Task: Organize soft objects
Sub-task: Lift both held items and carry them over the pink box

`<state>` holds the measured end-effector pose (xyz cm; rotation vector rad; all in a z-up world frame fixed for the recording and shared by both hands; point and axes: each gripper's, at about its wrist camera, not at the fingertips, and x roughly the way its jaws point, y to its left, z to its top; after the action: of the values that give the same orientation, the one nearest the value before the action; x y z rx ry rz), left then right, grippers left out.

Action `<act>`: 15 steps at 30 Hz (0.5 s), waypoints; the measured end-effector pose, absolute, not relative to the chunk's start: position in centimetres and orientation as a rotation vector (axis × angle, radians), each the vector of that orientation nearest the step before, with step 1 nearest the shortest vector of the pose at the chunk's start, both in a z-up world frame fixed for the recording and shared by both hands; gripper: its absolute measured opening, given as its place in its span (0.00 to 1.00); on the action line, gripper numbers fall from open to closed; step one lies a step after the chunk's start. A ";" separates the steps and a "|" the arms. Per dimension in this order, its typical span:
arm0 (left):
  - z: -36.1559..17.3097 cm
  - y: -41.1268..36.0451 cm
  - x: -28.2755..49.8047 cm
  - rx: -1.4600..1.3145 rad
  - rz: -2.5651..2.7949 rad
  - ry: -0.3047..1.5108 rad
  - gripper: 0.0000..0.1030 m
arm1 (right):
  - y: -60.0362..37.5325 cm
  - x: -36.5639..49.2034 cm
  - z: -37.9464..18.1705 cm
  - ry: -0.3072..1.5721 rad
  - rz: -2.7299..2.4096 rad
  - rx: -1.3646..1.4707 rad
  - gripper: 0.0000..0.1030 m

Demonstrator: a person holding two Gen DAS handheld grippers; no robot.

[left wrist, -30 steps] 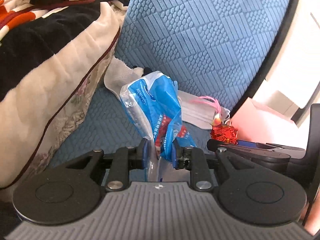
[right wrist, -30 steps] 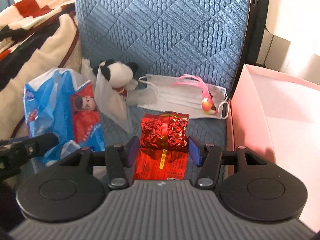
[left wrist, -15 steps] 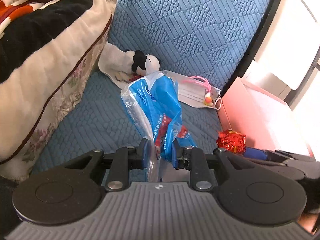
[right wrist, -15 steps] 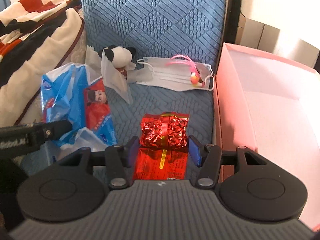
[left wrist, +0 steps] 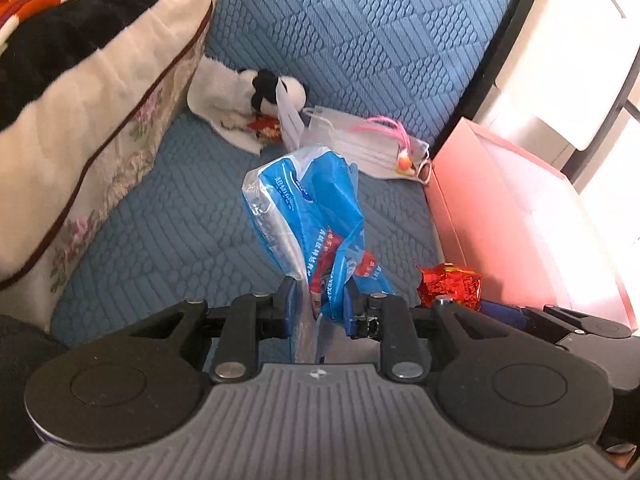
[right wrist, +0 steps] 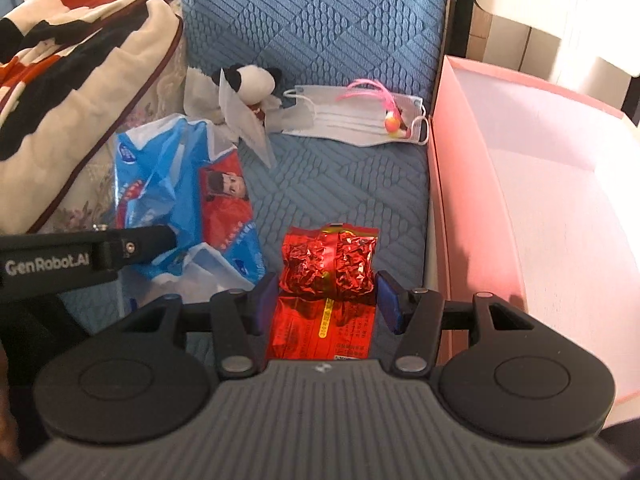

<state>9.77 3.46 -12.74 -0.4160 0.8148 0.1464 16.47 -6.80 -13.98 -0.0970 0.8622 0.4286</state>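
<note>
Both pairs of jaws are closed on cargo: the left gripper [left wrist: 318,306] pinches the blue plastic bag [left wrist: 308,208] narrowly at its crumpled neck, and the right gripper [right wrist: 326,298] holds the red foil packet [right wrist: 328,268] across a wider gap, pads at its 2 sides.

Seen from the right wrist, the pink box [right wrist: 472,216] stands at 2 o'clock of the packet, on the edge of the blue cushion [right wrist: 344,188]. What shows of its floor looks bare, so I judge nothing is stowed yet.

2 items are lifted and near the box. Left on the cushion at 12 o'clock: the plush panda [right wrist: 252,80] on a white cloth [left wrist: 218,96], and the face mask [right wrist: 352,120] with a pink hair tie [right wrist: 376,92] on it. Roughly half the sorting remains.
</note>
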 end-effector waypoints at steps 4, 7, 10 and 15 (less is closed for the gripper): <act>-12.5 3.6 9.6 -0.393 0.121 0.826 0.26 | -7.5 15.9 -13.6 0.868 0.425 -0.087 0.54; -12.0 4.0 9.6 -0.393 0.105 0.823 0.26 | -8.4 15.5 -13.4 0.873 0.431 -0.063 0.54; -11.6 3.9 9.3 -0.373 0.096 0.821 0.26 | -9.1 15.2 -13.5 0.883 0.438 -0.049 0.54; -10.7 3.7 9.0 -0.367 0.062 0.818 0.26 | -10.1 15.0 -12.7 0.880 0.467 -0.033 0.54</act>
<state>9.05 3.69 -10.65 -0.3672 0.8178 0.0623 15.04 -10.07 -12.68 -0.0334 0.8798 0.4666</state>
